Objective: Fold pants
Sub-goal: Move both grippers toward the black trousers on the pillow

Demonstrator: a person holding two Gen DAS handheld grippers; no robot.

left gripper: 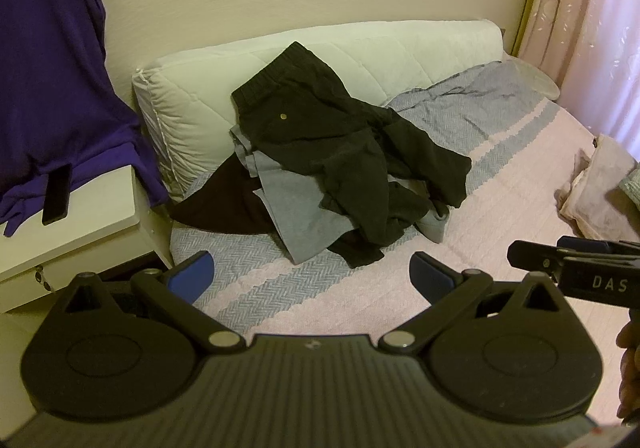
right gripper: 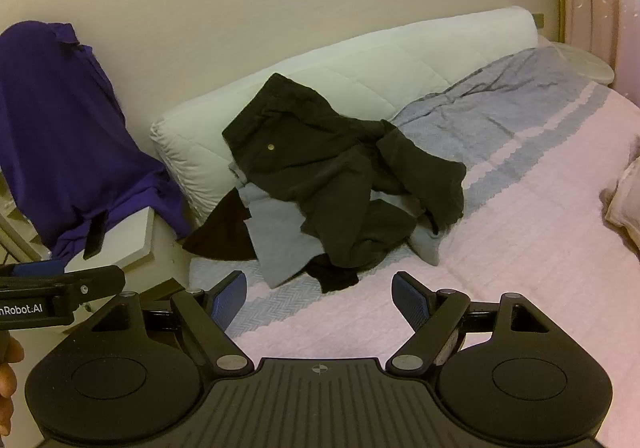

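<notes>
Left wrist view takes in the bed (left gripper: 500, 208) first: a pink quilted spread with grey-blue herringbone bands, running from the near edge back to a long white bolster cushion (left gripper: 280, 64) against the wall. A purple garment (left gripper: 52, 68) hangs at the left over a white bedside table (left gripper: 80, 224). On the bed lies a heap of clothes, and on top of it the black pants (left gripper: 340, 152), crumpled, their elastic waistband propped up on the bolster and the legs tumbling toward the camera and to the right. Their long axis therefore runs roughly from the far left down to the near right, though the legs are twisted over each other and the hems cannot be picked out. Under them show grey pants (left gripper: 296, 216) and a further dark piece (left gripper: 224, 204).

The left gripper (left gripper: 312, 276) hovers near the bed's front edge, fingers spread apart and empty, well short of the heap. The right gripper (right gripper: 320, 296) is likewise wide apart, holding nothing.

Folding has not begun; this looks like the approach. The next move likely calls for reaching to the waistband, pinching it at two corners, and lifting the pants clear of the heap onto the bare spread.
</notes>
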